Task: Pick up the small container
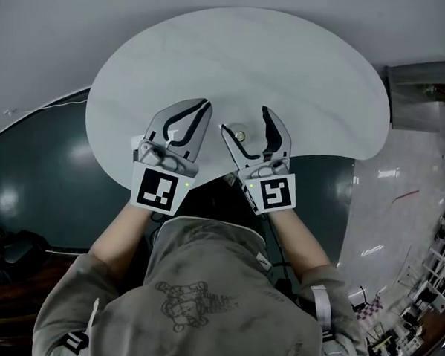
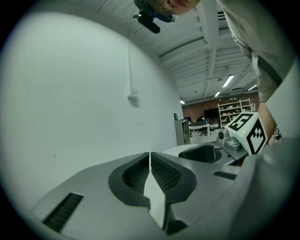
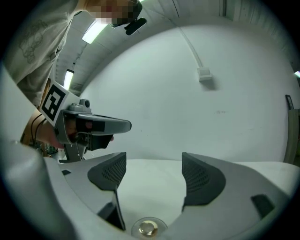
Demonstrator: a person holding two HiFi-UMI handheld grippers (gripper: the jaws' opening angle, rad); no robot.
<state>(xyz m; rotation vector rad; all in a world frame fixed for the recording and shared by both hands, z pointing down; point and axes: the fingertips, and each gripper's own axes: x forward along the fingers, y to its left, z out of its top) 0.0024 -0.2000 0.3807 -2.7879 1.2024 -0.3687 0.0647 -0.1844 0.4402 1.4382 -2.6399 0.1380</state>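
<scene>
Two jaws of the right gripper [image 3: 152, 161] stand wide apart and hold nothing. The container [image 3: 148, 228] sits on the white table [image 1: 288, 65] between them, low near their base, and the pads do not touch it. The left gripper [image 2: 150, 157] is just beside, its jaws pressed together, empty.
</scene>
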